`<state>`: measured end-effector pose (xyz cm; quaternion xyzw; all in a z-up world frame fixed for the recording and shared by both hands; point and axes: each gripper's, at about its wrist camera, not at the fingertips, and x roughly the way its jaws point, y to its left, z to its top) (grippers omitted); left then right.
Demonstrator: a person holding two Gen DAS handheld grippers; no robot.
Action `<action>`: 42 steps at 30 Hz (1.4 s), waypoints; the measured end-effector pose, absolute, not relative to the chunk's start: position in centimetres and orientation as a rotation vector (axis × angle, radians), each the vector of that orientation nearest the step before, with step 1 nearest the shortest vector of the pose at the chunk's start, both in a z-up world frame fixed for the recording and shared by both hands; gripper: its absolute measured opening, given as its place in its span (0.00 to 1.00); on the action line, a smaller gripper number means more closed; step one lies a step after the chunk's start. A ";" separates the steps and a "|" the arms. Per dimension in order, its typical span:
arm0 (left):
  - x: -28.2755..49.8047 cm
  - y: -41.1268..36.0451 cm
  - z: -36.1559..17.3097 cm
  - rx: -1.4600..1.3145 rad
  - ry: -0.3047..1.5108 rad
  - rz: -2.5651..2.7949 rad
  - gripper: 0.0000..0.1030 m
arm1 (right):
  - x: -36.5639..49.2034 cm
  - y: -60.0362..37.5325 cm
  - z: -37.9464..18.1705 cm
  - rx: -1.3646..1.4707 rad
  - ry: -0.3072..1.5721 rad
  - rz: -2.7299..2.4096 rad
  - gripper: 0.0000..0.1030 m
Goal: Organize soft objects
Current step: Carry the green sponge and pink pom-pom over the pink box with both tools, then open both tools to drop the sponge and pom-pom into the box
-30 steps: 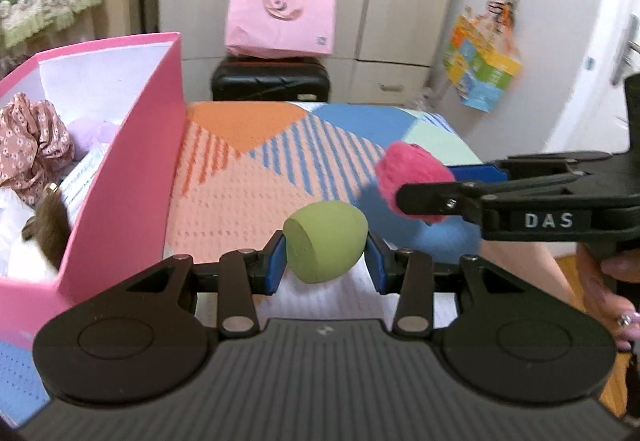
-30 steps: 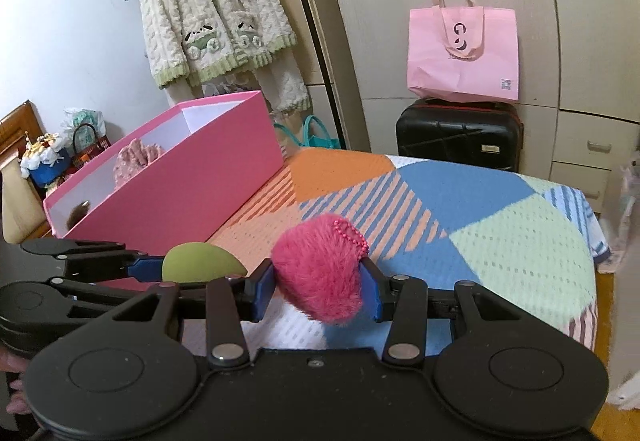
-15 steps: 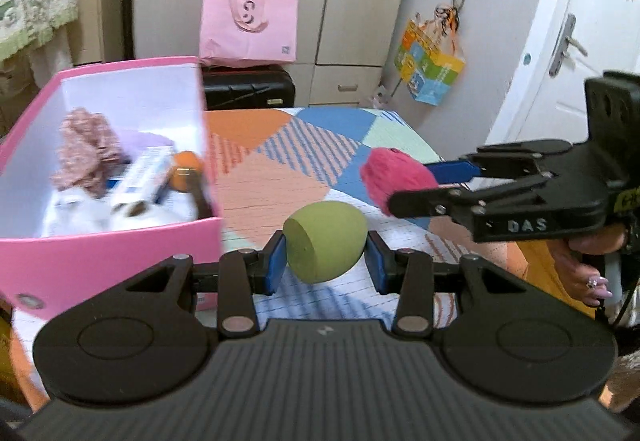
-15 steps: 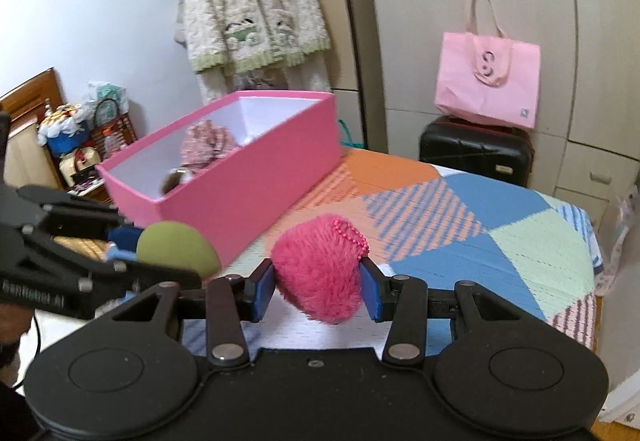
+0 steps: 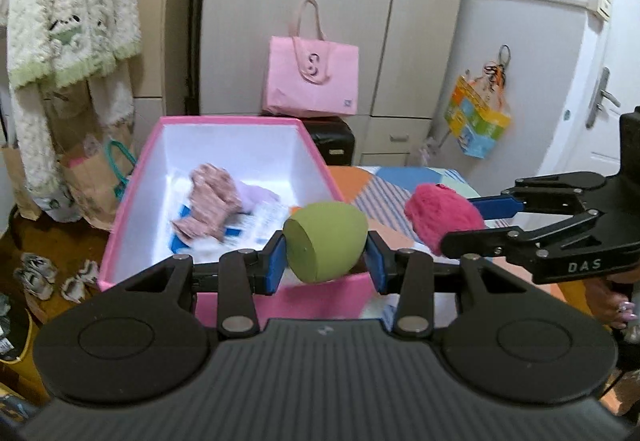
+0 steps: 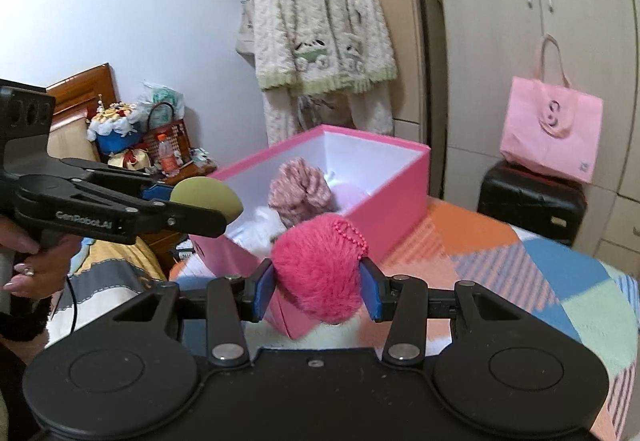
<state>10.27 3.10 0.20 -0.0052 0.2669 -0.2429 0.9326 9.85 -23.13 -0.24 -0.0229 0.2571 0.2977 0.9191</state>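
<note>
The left gripper (image 5: pixel 326 259) is clamped on a green egg-shaped sponge (image 5: pixel 326 241), held in the air over the near edge of the open pink box (image 5: pixel 140 177). The right gripper (image 6: pixel 316 289) grips a fuzzy pink pompom (image 6: pixel 318 269) with a bead chain (image 6: pixel 352 235), raised just in front of the box's near corner. Seen from the left wrist, the pompom hangs to the right of the sponge, the two close but apart. Inside the box lie a pink floral scrunchie (image 5: pixel 212 201) and blurred pale items. The box sits on a patchwork-patterned cloth (image 6: pixel 520 261). A pink tote bag (image 5: pixel 312 81) stands on a black suitcase (image 6: pixel 532 201) by the far wardrobe.
</note>
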 end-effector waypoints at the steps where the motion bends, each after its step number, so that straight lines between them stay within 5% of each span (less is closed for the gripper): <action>1: 10.7 3.4 0.3 -0.006 0.545 -0.489 0.40 | 10.2 -22.6 0.0 -0.053 0.524 0.618 0.49; 32: 29.7 3.3 -3.3 -0.010 0.907 -0.487 0.42 | 27.8 -13.4 -1.6 -0.470 0.657 0.595 0.49; 42: 27.5 4.1 -1.6 -0.027 0.844 -0.478 0.68 | 27.3 -15.5 -0.5 -0.345 0.576 0.559 0.58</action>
